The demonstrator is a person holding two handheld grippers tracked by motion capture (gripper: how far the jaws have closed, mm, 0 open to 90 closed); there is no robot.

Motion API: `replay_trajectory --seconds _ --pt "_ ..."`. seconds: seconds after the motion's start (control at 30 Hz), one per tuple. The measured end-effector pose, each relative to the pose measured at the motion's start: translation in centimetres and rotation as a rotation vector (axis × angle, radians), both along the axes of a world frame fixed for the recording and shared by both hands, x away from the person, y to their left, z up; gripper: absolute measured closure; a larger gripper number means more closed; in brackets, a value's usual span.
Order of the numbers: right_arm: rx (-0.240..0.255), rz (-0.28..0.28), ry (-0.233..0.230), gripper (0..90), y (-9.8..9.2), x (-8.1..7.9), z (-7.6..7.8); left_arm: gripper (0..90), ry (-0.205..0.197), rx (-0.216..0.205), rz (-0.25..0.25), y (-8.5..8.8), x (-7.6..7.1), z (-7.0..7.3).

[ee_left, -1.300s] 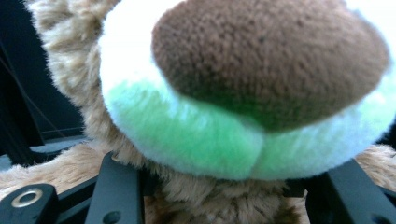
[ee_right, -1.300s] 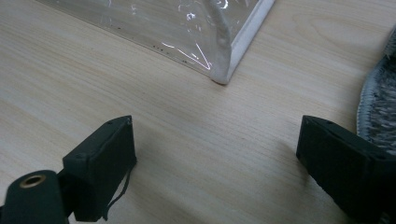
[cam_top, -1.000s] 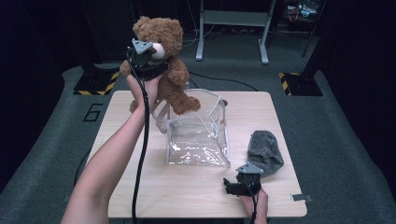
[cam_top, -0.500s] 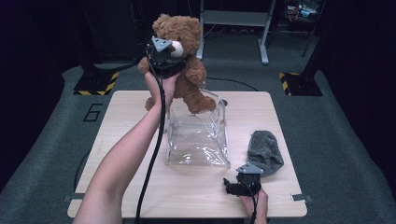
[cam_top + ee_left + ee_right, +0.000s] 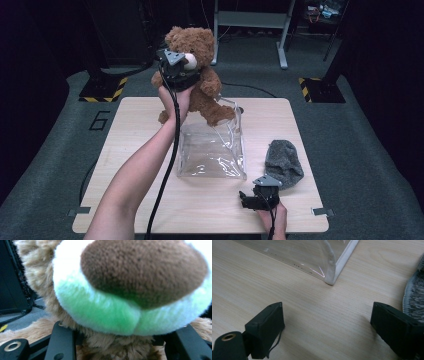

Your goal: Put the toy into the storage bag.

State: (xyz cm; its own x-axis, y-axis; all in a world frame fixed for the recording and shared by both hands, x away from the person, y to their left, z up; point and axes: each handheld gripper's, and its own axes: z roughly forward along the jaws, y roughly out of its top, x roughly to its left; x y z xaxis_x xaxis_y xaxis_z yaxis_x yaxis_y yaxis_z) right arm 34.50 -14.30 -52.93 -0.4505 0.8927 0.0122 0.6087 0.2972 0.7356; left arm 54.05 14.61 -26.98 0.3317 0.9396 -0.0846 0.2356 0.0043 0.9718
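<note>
Left jaws are clamped on the teddy bear (image 5: 130, 290) at the neck, just under the muzzle: in the left gripper view the black jaws stand on both sides of brown fur at the bottom of the frame, muzzle right against the lens. In the high view the left gripper (image 5: 176, 70) holds the bear (image 5: 200, 75) in the air at upper centre, over the far edge of the desk (image 5: 140, 135), one foot hanging at the open top of the clear plastic bag (image 5: 212, 150). Bag stands mid-desk, mouth toward the far side, nothing inside as far as I can see. So my read: pickup is done, bear is at the bag mouth, lowering it in and letting go is left. Right jaws are wide apart with nothing between them, resting low over bare wood in the right gripper view, bag corner (image 5: 332, 277) ahead, a grey cloth (image 5: 414, 297) at the right edge. Right gripper (image 5: 257, 197) sits at lower right of the high view, just near that cloth (image 5: 284, 162). Left forearm stretches up from bottom left, wrist raised; right hand (image 5: 272, 215) is parked at the near desk edge.
</note>
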Motion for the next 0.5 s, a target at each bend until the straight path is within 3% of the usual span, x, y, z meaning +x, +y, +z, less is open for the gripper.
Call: replay_trajectory --seconds 0.23,0.5 --pt "-0.005 -0.008 -0.004 10.9 0.0 0.0 0.0 46.3 -0.003 0.016 -0.032 0.0 -1.2 -0.9" --pt "-0.010 0.004 -0.001 10.8 0.0 0.0 0.0 45.7 0.072 0.017 -0.076 -0.1 -1.8 -3.4"
